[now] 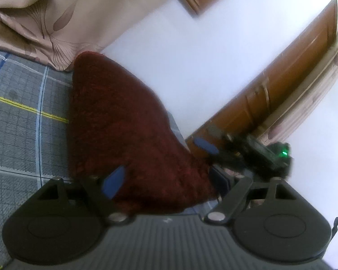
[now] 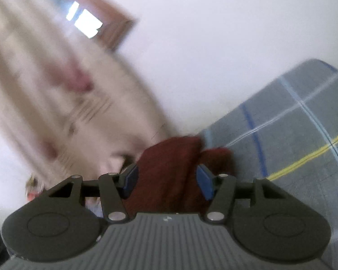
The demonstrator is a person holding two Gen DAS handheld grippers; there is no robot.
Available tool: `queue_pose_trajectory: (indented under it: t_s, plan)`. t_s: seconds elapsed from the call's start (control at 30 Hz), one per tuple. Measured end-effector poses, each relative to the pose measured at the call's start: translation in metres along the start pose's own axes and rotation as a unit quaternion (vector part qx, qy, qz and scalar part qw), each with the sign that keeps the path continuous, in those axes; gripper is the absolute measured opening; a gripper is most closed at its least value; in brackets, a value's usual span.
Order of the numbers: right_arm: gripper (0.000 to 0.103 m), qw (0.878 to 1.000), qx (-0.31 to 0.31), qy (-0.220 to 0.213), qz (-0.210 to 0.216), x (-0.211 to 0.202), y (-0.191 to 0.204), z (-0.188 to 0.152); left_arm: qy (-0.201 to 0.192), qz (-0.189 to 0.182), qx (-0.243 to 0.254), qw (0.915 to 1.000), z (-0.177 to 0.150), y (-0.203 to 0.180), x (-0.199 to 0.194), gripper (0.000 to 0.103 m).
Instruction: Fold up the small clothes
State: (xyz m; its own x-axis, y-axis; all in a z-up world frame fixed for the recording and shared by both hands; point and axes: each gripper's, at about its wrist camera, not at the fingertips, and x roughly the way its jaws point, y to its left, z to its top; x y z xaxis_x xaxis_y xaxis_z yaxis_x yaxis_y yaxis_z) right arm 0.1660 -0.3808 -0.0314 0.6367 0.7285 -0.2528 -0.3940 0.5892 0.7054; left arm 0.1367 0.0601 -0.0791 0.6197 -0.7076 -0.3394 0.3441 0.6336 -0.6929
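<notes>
Cloth comes first: a dark red fuzzy cloth (image 1: 124, 123) hangs in the air between two claws, above a bed with a gray checked sheet (image 1: 18, 117). It is off the sheet, though its far tip may touch near the tan curtain (image 1: 33, 11); I cannot tell.

I think the step now is to lift the cloth and spread it flat, so it can be folded. To do it well, both claws should hold tight and pull gently apart so the top edge goes straight. Then they should go down together and lay the cloth smooth on the sheet, with no bumps. If one claw lets go too soon, the cloth will drop in a heap.

Now the claws. The left claw (image 1: 166, 181) has its blue pads (image 1: 113, 182) wide apart, and a thick bunch of cloth sits between them. The pads look like they press on the cloth, so I think it is gripping it. The right claw (image 2: 169, 181) has its pads less far apart, and the red cloth (image 2: 169, 175) fills the gap between them. It looks like it is pinching the cloth too. From the left claw's camera, the right claw (image 1: 208, 157) shows up just beside the cloth's other corner.
</notes>
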Motion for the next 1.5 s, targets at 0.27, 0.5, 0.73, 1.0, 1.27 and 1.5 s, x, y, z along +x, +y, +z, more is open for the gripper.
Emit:
queue_pose_trajectory:
  t_s: [0.27,0.5,0.73,1.0,1.27,1.5]
  plan:
    - [0.04,0.991,-0.032,0.122,-0.052,0.037,0.033,-0.027,0.008,0.018,-0.023,0.9995,-0.009,-0.003,-0.006,0.082]
    - [0.02,0.997,-0.061,0.023,-0.051,0.013,0.046,-0.027,0.001,0.015,-0.021,0.9997,-0.009,-0.005,-0.017,0.082]
    - [0.019,0.996,0.031,0.02,-0.084,0.001,-0.02,-0.071,0.026,0.01,-0.002,0.9996,-0.015,-0.009,-0.002,0.082]
    - [0.042,0.995,-0.001,-0.007,-0.1,0.006,0.003,-0.055,0.031,0.013,-0.014,0.9994,-0.015,-0.006,0.006,0.082]
    - [0.098,0.984,-0.01,0.004,-0.177,0.046,0.003,-0.005,0.038,0.006,-0.015,0.9991,-0.018,-0.007,0.001,0.082]
    - [0.041,0.982,0.007,0.059,-0.178,0.098,0.0,0.009,0.034,0.008,-0.035,0.9988,-0.016,0.0,-0.007,0.082]
